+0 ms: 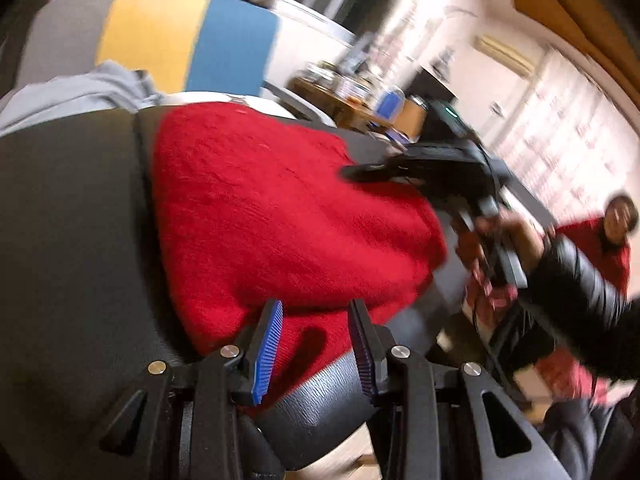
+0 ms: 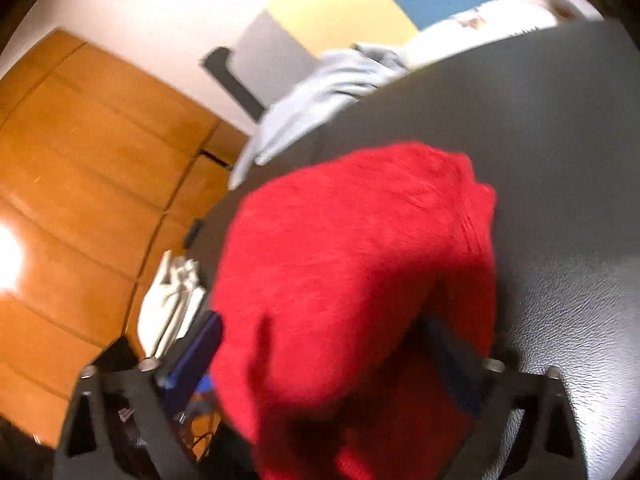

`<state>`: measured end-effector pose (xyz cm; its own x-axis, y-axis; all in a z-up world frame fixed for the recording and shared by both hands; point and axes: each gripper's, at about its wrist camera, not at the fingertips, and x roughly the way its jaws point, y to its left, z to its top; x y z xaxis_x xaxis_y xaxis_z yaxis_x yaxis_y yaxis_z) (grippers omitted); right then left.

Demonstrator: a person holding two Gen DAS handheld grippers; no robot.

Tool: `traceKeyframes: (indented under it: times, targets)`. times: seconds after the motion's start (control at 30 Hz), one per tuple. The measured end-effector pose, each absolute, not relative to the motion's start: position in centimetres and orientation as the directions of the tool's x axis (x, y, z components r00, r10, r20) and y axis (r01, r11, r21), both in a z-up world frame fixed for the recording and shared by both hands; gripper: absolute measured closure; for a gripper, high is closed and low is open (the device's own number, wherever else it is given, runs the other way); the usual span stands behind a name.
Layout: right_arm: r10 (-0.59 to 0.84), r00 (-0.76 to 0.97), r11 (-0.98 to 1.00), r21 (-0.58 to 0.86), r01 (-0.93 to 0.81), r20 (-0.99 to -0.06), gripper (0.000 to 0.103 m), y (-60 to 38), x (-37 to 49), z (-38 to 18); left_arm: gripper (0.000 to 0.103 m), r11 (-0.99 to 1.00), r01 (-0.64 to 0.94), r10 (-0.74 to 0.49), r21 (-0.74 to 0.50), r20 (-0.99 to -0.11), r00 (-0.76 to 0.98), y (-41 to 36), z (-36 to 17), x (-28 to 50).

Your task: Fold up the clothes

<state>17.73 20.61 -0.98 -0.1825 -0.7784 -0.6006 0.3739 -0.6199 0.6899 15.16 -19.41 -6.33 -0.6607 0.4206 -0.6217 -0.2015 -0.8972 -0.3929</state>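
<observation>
One red sweater (image 1: 280, 208) looks half folded; grey top (image 1: 80, 92) waits. Left gripper (image 1: 316, 344) & right gripper (image 2: 320, 356): jaws round red cloth, can't tell if pinched.

red knit garment (image 1: 256, 200), black leather surface (image 1: 72, 220)

left gripper (image 1: 316, 322) half open, angled downward; right gripper (image 2: 320, 344) jaws wide, gloved hand (image 1: 516, 236) gripping its handle

A lived-in home room: wooden floor (image 2: 80, 184), cluttered side table (image 1: 340, 96), wall air conditioner (image 1: 504, 54).
</observation>
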Motion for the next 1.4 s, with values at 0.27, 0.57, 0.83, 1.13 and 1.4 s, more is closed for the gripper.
traceKeyframes:
  times: [0.27, 0.57, 0.83, 1.13, 1.4]
  targets:
    - [-0.686, -0.31, -0.705, 0.499, 0.503, -0.658, 0.091, 17.8, 18.5, 5.6, 0.069, -0.884, -0.438, 0.396, -0.16, -0.753, -0.525, -16.3, -7.5, 14.8]
    - [-0.353, -0.353, -0.899, 0.209, 0.386, -0.866, 0.098, 20.7, 14.6, -0.9, 0.069, -0.82, -0.557, 0.397, -0.129, -0.83, -0.392, -16.9, -7.1, 15.5]
    - [-0.629, -0.319, -0.763, 0.483, 0.43, -0.709, 0.08, 25.4, 18.0, 1.3, 0.07, -0.788, -0.41, 0.614, -0.459, -0.638, -0.465, -22.5, -4.2, 14.1]
    - [-0.778, 0.015, -0.468, 0.594, 0.655, -0.629, 0.007, 20.0, 24.0, 1.7, 0.07, -0.754, -0.252, 0.603, -0.607, -0.485, -0.634, -25.7, -3.5, 7.0]
    - [-0.763, 0.443, -0.176, 0.81, 0.559, -0.472, 0.001, 15.0, 21.7, -1.8, 0.071, -0.822, -0.305, 0.565, -0.482, -0.622, -0.541, -20.6, -4.1, -1.1]
